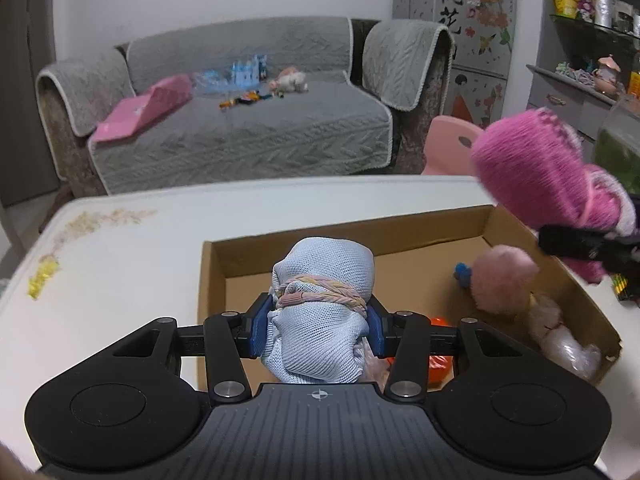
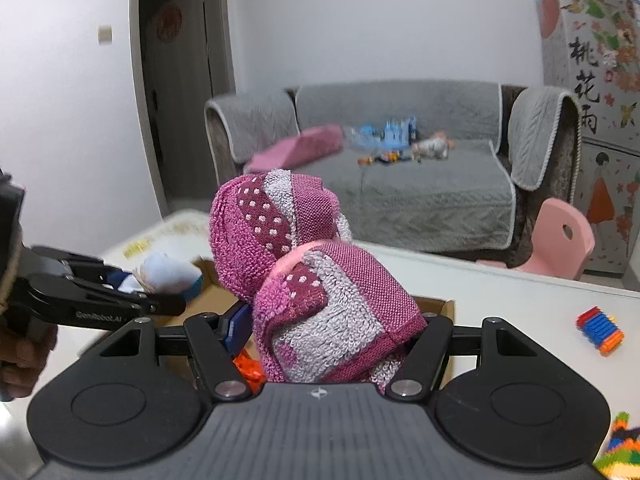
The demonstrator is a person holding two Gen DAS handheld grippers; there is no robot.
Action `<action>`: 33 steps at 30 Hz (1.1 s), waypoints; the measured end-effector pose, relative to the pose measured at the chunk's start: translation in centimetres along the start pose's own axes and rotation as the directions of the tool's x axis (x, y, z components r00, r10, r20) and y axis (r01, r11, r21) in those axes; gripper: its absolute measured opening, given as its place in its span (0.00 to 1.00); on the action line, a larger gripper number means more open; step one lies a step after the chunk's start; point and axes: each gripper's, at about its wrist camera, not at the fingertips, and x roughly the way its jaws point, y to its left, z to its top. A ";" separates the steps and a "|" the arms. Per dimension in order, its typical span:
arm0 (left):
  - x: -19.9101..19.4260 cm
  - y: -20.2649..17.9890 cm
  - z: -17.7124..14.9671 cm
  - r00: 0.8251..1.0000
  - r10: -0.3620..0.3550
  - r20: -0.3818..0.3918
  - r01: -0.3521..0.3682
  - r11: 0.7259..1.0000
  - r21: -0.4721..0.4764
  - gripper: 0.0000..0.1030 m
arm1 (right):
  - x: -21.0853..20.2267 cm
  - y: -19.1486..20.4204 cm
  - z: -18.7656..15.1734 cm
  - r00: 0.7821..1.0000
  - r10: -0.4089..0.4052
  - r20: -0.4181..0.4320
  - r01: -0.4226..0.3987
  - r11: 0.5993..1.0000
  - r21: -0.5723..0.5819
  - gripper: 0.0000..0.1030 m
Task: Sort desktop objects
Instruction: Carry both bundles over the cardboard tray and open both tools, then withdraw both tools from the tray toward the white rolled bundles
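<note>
My left gripper (image 1: pixel 318 330) is shut on a light blue rolled cloth (image 1: pixel 320 280) tied with a braided pastel band, held over the near end of an open cardboard box (image 1: pixel 360 232) on the white table (image 1: pixel 120 260). My right gripper (image 2: pixel 328 332) is shut on a rolled pink and magenta towel (image 2: pixel 316 280), held above the box's right side; the same towel (image 1: pixel 540 176) shows at the right of the left wrist view. Inside the box lie a fluffy pink toy (image 1: pixel 504 280), a clear plastic bag (image 1: pixel 568 348) and something orange (image 1: pixel 440 364).
A ridged red, blue and orange toy (image 2: pixel 599 330) lies on the table right of the box; a bright block pile (image 2: pixel 618 446) is at the near right. Behind the table stand a grey sofa (image 1: pixel 240 136), a pink child's chair (image 2: pixel 560 240) and a decorated fridge (image 2: pixel 596 120).
</note>
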 end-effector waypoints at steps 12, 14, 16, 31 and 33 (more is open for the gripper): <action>2.7 1.5 0.4 0.998 0.041 -0.049 -0.042 0.999 -0.029 0.53 | 5.2 3.5 -0.6 0.987 -0.100 -0.128 0.084 0.989 -0.123 0.63; 3.0 1.5 0.3 0.997 0.042 -0.060 -0.043 0.999 -0.025 0.55 | 5.6 3.8 -0.8 0.984 -0.112 -0.140 0.094 0.987 -0.134 0.65; 3.1 1.5 0.2 0.997 0.036 -0.065 -0.038 0.999 -0.023 0.64 | 5.8 4.2 -1.0 0.979 -0.141 -0.145 0.119 0.981 -0.150 0.70; -2.7 1.8 0.6 0.999 0.018 0.049 -0.018 1.000 0.001 0.91 | -1.9 4.2 0.4 0.988 -0.156 -0.007 0.154 0.980 -0.125 0.92; -3.8 2.0 0.1 0.998 0.017 0.058 -0.018 1.000 0.010 0.93 | -3.2 4.1 -0.2 0.990 -0.139 -0.003 0.138 0.986 -0.094 0.92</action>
